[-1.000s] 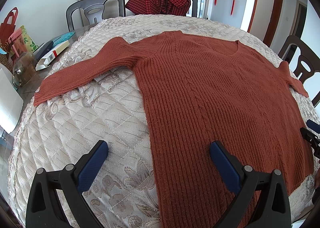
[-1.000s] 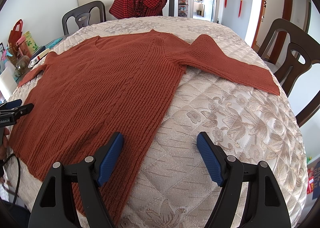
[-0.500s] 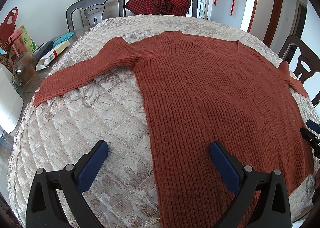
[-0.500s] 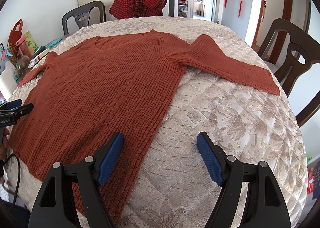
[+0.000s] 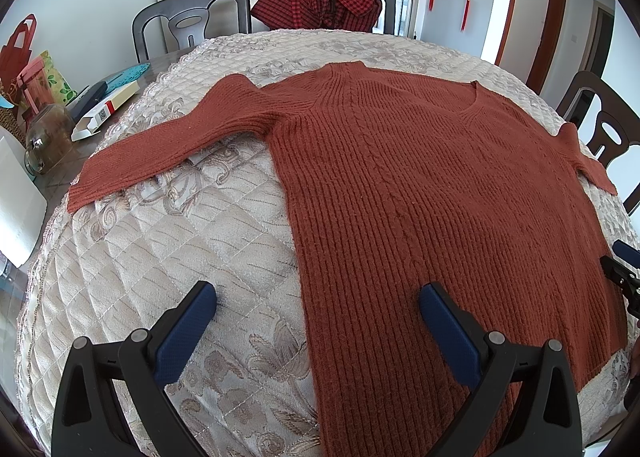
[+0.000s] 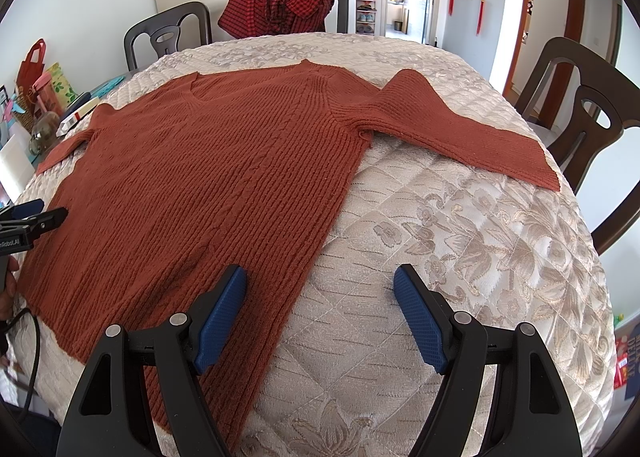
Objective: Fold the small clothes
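Table (image 5: 168, 257) under a quilted cream cover, wide and round, filling both wrist views. Spread flat across it, front up: rust-red ribbed sweater (image 5: 420, 185), V-neck toward the far chairs, hem at the near edge, sleeves angled outward to each side, left sleeve (image 5: 160, 153), right sleeve (image 6: 460, 133). Not yet folded, by the look of it. Left gripper (image 5: 316, 321) spread wide, empty, poised over the sweater's left side edge near the hem. Right gripper (image 6: 320, 309) likewise spread wide and empty, straddling the right side edge.

Likely first step: bringing a sleeve in across the body. Best done by pinching the cuff itself, lifting just clear of the cover, and laying it straight across the chest so the thick knit stays smooth and unbunched.

Beyond: red checked garment (image 6: 280, 5) draped on a far chair; clutter of bags and a jar (image 5: 48, 137) at the left table edge.
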`<state>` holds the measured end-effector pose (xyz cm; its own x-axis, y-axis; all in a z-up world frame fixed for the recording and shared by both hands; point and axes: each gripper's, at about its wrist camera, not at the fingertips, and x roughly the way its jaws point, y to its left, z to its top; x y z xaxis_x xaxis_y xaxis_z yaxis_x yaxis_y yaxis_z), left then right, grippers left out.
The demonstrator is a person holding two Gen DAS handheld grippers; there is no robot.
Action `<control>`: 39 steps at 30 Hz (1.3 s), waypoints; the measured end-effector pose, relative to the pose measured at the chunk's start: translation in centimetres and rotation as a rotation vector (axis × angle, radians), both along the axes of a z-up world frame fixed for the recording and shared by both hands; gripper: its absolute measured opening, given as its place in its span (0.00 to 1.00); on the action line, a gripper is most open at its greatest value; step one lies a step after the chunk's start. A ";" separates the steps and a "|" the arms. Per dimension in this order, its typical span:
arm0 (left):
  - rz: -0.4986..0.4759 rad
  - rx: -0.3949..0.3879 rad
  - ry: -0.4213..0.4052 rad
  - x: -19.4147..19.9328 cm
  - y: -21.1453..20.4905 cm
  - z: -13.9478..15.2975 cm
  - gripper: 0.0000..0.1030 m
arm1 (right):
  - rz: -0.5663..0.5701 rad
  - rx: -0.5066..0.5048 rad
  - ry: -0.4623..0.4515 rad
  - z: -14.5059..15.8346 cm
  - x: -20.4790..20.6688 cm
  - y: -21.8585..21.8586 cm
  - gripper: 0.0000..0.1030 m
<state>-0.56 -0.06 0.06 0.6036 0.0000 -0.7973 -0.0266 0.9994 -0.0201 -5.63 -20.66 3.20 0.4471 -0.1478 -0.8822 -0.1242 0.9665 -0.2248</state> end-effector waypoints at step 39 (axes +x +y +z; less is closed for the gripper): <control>0.002 0.000 0.009 0.0 0.6 0.2 1.00 | -0.006 -0.001 0.015 -0.1 0.3 0.0 0.74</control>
<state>-0.56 0.57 0.22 0.5964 0.0016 -0.8027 -0.0288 0.9994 -0.0194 -5.34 -20.68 3.12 0.4329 -0.1512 -0.8887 -0.1213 0.9671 -0.2236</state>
